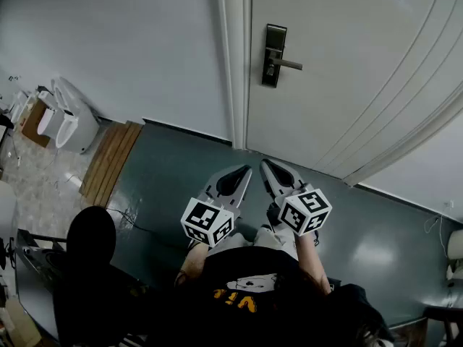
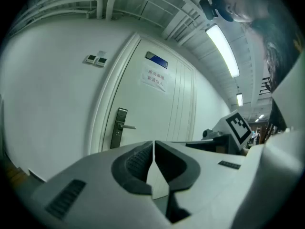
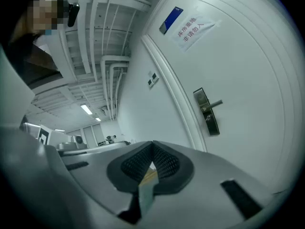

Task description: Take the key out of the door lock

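The dark lock plate [image 1: 273, 55] with its lever handle sits on the white door [image 1: 340, 78], well ahead of both grippers. I cannot make out the key at this distance. My left gripper [image 1: 242, 172] and right gripper [image 1: 266, 166] are held side by side low in front of the person's chest, pointing at the door. Both are shut with nothing between the jaws. The lock plate [image 2: 118, 128] shows far beyond my shut left gripper [image 2: 153, 146] in the left gripper view. It is the same in the right gripper view: the lock plate [image 3: 208, 111] lies far past my shut right gripper [image 3: 152, 148].
The door frame [image 1: 235, 63] and a plain wall stand left of the door. A wooden board [image 1: 108, 161] lies on the floor at left, white fixtures [image 1: 65, 121] beyond it. A dark chair [image 1: 90, 241] stands at lower left. A paper notice [image 2: 155, 78] hangs on the door.
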